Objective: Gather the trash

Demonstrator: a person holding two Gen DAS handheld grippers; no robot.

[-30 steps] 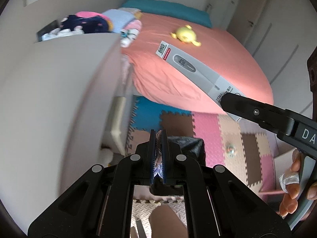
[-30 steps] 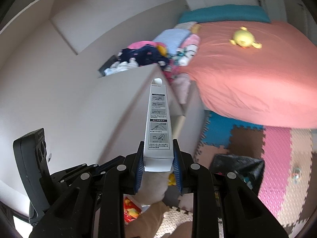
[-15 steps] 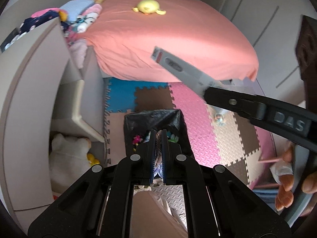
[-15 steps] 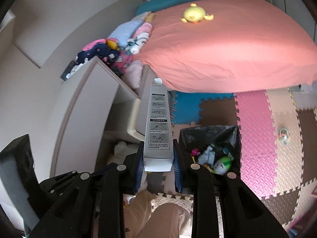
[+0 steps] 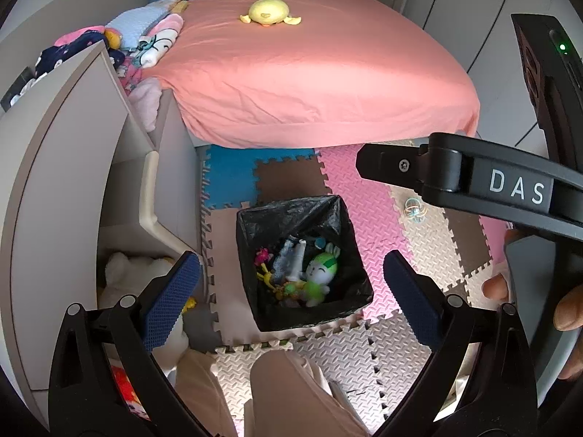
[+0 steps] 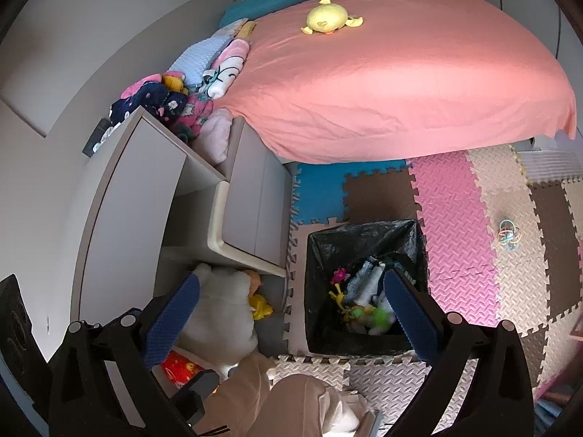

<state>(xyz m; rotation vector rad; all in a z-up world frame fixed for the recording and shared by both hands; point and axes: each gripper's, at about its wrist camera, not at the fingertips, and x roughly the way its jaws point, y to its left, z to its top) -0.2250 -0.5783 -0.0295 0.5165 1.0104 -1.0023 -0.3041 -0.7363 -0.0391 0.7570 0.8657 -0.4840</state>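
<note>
- Down on the foam mat [image 5: 430, 240], the bin [image 5: 251, 225], lined with a black bag, stands open; inside lie a green-and-white plush [image 5: 319, 273], a pale tube-like box [image 5: 297, 258] and small bright bits; just what each bit is cannot be told.
- Left gripper [image 5: 289, 291] hangs over the bin, its jaws just sprung wide apart, nothing between the blue pads [image 5: 171, 291].
- Right gripper [image 6: 291, 309] sits beside it, above the bin's left rim; its jaws have likewise just opened fully, and nothing is held; in the left view its black arm crosses the upper right, with fingers [image 5: 568, 309] on its handle.
- Beige trouser legs [image 5: 291, 393] show below.
- Left of the bin: a grey shelf unit [image 6: 145, 196] with a white plush [image 6: 218, 309] in its lower bay.
- Beyond: a bed [image 5: 328, 73] in a pink sheet, with a yellow duck [image 5: 267, 11] on it; a small ring toy [image 6: 508, 236] lies on the mat to the right.
</note>
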